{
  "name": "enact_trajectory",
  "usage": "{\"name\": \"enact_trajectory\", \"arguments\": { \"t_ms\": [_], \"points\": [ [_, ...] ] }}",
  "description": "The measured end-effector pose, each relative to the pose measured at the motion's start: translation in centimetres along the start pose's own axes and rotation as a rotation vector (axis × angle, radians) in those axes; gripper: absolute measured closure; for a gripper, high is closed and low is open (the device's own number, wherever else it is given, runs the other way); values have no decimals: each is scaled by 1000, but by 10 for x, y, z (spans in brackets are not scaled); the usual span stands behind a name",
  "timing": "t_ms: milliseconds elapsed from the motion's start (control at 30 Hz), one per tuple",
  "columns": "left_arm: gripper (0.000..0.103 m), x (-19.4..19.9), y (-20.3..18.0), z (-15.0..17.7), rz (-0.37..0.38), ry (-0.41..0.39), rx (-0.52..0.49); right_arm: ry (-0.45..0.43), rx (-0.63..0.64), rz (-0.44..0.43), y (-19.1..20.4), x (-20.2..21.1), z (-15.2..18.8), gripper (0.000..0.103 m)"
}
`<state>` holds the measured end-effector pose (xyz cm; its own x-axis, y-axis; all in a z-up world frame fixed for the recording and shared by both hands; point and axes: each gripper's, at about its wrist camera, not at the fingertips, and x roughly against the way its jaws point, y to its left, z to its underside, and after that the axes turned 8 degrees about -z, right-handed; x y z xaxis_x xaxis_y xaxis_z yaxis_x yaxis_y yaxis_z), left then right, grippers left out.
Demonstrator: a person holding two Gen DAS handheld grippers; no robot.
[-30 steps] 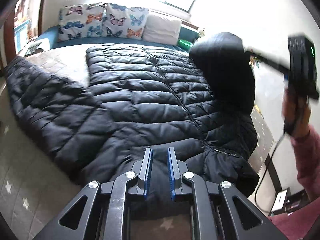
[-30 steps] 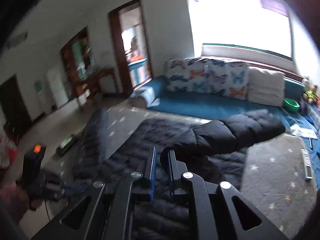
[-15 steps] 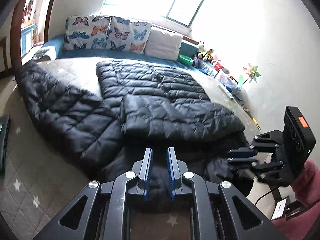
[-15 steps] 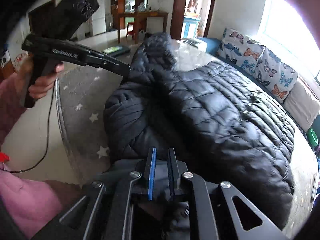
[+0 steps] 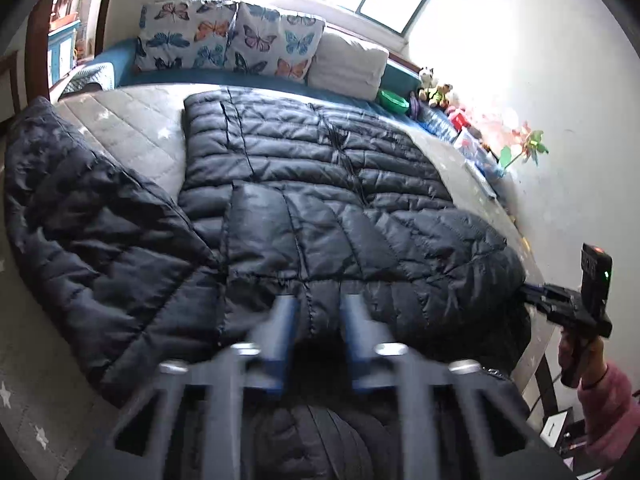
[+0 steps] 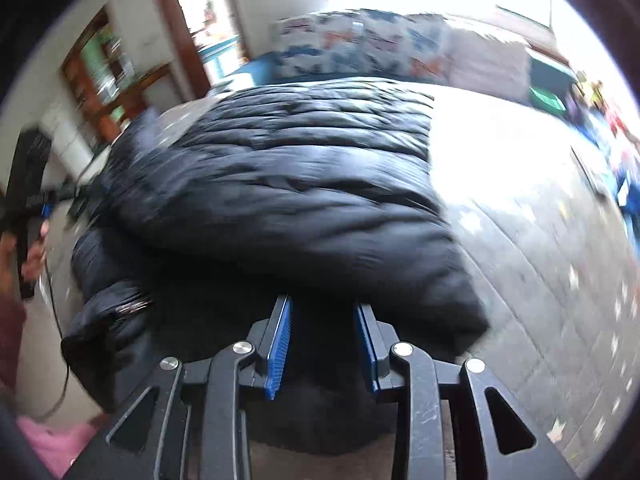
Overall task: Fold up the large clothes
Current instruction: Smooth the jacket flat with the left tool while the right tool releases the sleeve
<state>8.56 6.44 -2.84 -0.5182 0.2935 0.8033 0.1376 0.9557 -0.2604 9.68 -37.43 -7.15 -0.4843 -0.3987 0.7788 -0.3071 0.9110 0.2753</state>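
Note:
A large black quilted down jacket (image 5: pixel 312 200) lies spread on a grey star-patterned table (image 5: pixel 132 128). Its right sleeve (image 5: pixel 360 240) is folded across the body; its left sleeve (image 5: pixel 80 216) lies stretched out to the left. My left gripper (image 5: pixel 316 312) is open and blurred, hovering over the jacket's near edge with nothing between its jaws. My right gripper (image 6: pixel 322 312) is open and empty at the near edge of the folded jacket (image 6: pixel 288 184). The right gripper also shows in the left wrist view (image 5: pixel 576 304), at the jacket's right edge.
A blue sofa with butterfly cushions (image 5: pixel 224 40) and a white cushion (image 5: pixel 348 64) stands behind the table. Toys, a green bowl (image 5: pixel 394 100) and a plastic flower (image 5: pixel 524 148) line the right wall. A doorway (image 6: pixel 200 28) is at the far left.
My right gripper carried the sleeve across the jacket, laid it down and opened. My left gripper has opened too. Both views have shifted.

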Motion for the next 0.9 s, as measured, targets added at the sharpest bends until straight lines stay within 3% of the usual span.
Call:
{"name": "enact_trajectory", "arguments": {
  "t_ms": [100,200,333,500,567,633,700,800,900],
  "points": [
    [100,-4,-5,5,11,14,7,-30,-71,15,-24,2,4,69],
    [100,-8,-11,16,-37,40,-22,-21,-114,112,-40,-4,10,69],
    [99,-16,-2,27,-58,108,-15,15,-107,109,-38,1,11,69],
    [99,16,-2,17,-75,25,-32,-29,-21,127,-16,40,-3,69],
    [96,25,-11,9,-41,-8,-52,-55,9,100,-9,45,-15,61],
    [81,22,-23,1,-2,-18,-68,-102,35,85,1,47,-32,53],
    [75,9,-35,-6,22,-13,-78,-127,26,53,7,37,-47,48],
    [75,-18,-46,-15,27,6,-98,-139,-10,-14,10,16,-60,48],
    [75,-43,-46,-15,27,50,-85,-115,-39,-23,8,-8,-59,48]
  ]
}}
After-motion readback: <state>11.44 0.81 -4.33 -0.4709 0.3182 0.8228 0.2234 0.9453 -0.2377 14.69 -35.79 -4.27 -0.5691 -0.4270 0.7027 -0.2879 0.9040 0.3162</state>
